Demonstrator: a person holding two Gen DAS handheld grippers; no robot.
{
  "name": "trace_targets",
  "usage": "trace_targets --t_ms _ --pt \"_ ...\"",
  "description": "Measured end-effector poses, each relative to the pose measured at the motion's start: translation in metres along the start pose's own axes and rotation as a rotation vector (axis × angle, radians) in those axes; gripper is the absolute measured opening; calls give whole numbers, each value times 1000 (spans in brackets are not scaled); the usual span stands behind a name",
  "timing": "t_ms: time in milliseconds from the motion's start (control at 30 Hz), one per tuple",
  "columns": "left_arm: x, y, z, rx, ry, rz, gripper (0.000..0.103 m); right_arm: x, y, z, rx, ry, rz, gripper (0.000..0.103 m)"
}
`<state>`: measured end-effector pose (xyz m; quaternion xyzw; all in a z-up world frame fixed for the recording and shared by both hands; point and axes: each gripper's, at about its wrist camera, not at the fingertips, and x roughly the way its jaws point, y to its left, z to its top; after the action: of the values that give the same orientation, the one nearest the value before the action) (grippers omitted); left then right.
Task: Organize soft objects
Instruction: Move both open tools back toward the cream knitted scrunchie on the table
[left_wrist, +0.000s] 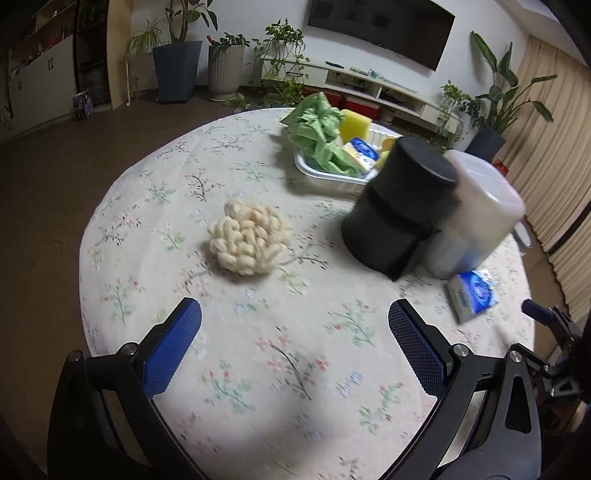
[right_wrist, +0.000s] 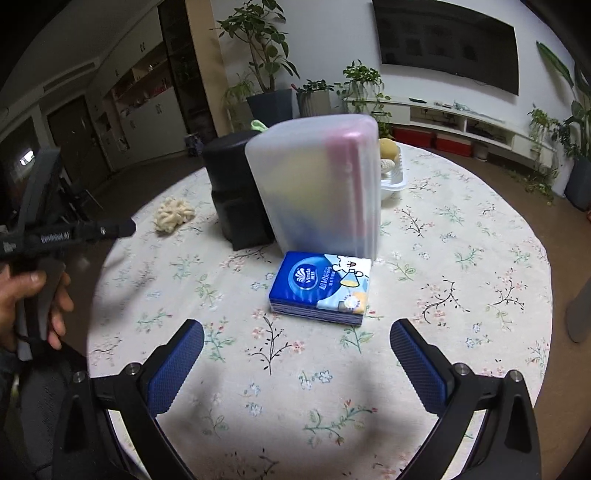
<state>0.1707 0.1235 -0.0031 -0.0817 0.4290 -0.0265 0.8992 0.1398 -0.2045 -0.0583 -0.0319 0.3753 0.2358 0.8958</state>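
A cream knobbly soft pad (left_wrist: 248, 238) lies on the floral tablecloth ahead of my open, empty left gripper (left_wrist: 294, 325); it also shows in the right wrist view (right_wrist: 173, 218). A blue tissue pack (right_wrist: 322, 286) lies just ahead of my open, empty right gripper (right_wrist: 297, 345), also seen in the left wrist view (left_wrist: 473, 294). A white tray (left_wrist: 325, 173) at the far side holds a green cloth (left_wrist: 318, 133), a yellow sponge (left_wrist: 354, 125) and another tissue pack (left_wrist: 362, 152).
A black cylindrical container (left_wrist: 399, 206) and a translucent plastic box (right_wrist: 317, 184) stand mid-table between the pad and the tissue pack. The round table (right_wrist: 461, 258) drops off at its edge on all sides. Plants and a TV unit stand beyond.
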Motion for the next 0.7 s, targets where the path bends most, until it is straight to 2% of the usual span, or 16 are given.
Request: trace_targets --t_ms 300,700 --pt "38 16 25 -14 28 53 103 26 -12 10 69 17 -74 103" --pt "74 32 33 -4 99 82 103 61 -11 22 73 63 -68 103"
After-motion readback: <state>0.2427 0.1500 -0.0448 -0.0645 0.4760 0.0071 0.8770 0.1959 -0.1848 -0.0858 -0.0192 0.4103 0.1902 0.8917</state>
